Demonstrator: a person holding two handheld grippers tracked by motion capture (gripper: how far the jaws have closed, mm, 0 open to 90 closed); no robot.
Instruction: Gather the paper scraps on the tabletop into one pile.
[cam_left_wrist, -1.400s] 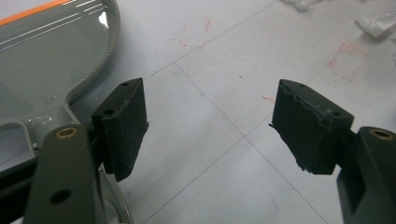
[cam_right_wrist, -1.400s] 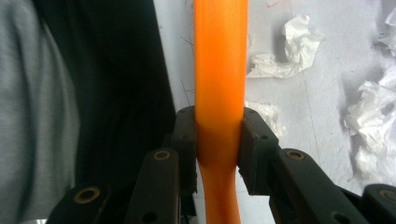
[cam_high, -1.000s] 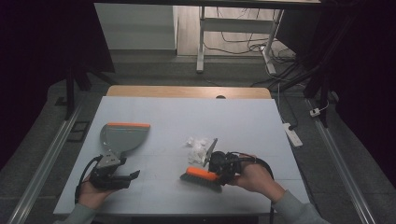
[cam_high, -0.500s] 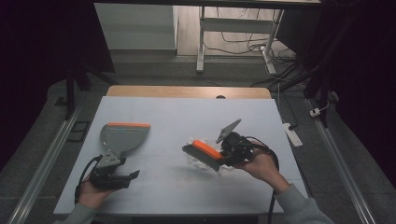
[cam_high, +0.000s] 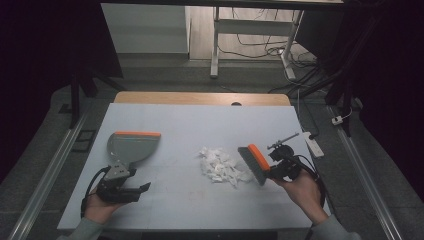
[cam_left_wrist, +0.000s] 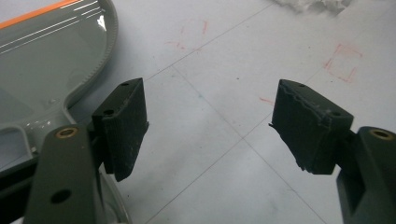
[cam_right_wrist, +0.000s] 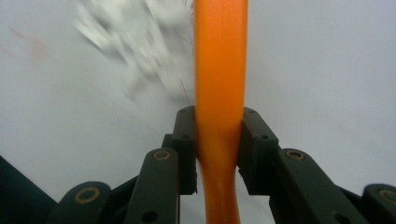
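**Brush on the right of the paper, dustpan far on the left**

In my right gripper (cam_high: 274, 167) I hold the brush (cam_high: 253, 164); in the right gripper view the two fingers (cam_right_wrist: 187, 144) are clamped on its orange handle (cam_right_wrist: 219, 93), one on each side. In the high view the brush head stands at the right edge of the pile of white paper scraps (cam_high: 220, 166), with the bristles pointing down to the tabletop (cam_high: 200, 125) and touching, or almost touching, the nearest scraps. The long side of the brush head runs roughly away from me, so it lies across the direction to the dustpan.

The dustpan (cam_high: 131, 146) lies flat well to the left of the pile, its orange lip on the far side, so the mouth does not face the scraps. My left gripper (cam_high: 131, 191) rests near the dustpan handle, with its fingers (cam_left_wrist: 122, 126) wide apart and nothing between them; in the left gripper view the grey pan (cam_left_wrist: 42, 70) is just beside the left finger.

I judge the important relation is this: paper lies between brush and dustpan. A sweep must go leftwards, and my left hand, the nearer one, should first take the pan and turn its mouth toward the pile.
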